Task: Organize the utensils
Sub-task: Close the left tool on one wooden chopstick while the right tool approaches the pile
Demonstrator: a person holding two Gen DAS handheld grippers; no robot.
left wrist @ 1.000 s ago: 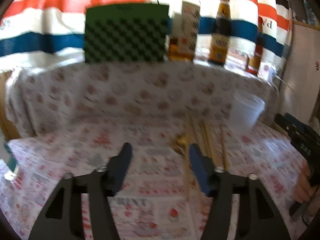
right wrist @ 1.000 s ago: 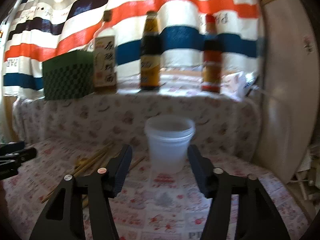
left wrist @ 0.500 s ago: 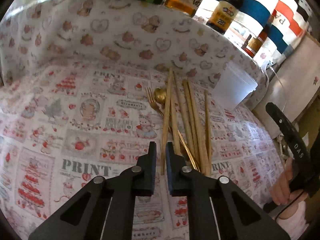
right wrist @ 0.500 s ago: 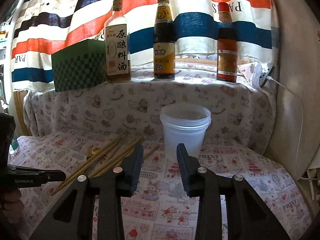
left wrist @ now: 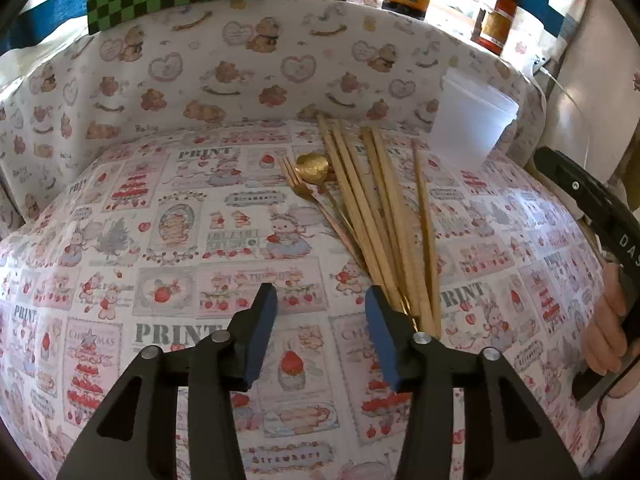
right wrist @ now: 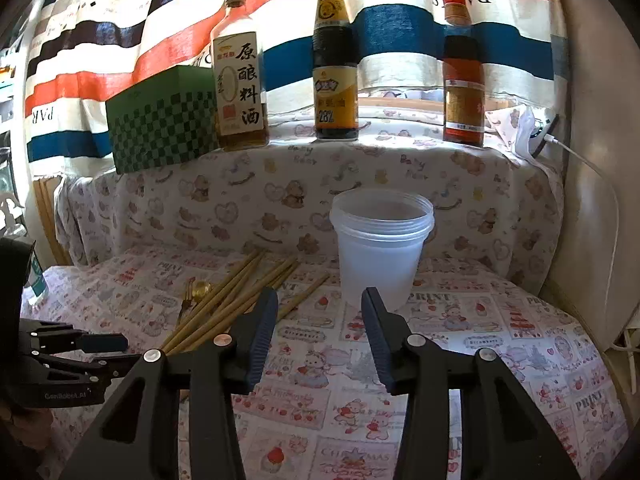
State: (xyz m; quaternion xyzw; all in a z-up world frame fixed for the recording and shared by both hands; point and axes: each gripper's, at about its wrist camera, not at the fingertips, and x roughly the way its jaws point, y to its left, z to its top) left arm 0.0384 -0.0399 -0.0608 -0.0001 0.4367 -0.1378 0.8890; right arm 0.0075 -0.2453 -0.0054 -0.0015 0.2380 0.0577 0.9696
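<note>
In the left wrist frame, the left gripper [left wrist: 320, 304], jaws just reopening and spread over bare cloth at lower centre, is risking scattering the chopsticks [left wrist: 384, 216] bundled right of centre, while the right gripper [right wrist: 318, 306], likewise spread and empty, is risking toppling the cup [right wrist: 380, 248].

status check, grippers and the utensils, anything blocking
Left gripper and right gripper open and empty, jaws just reopened. Wooden chopsticks, gold fork and gold spoon loose on cloth; clear plastic cup empty. Nothing in the way.
</note>
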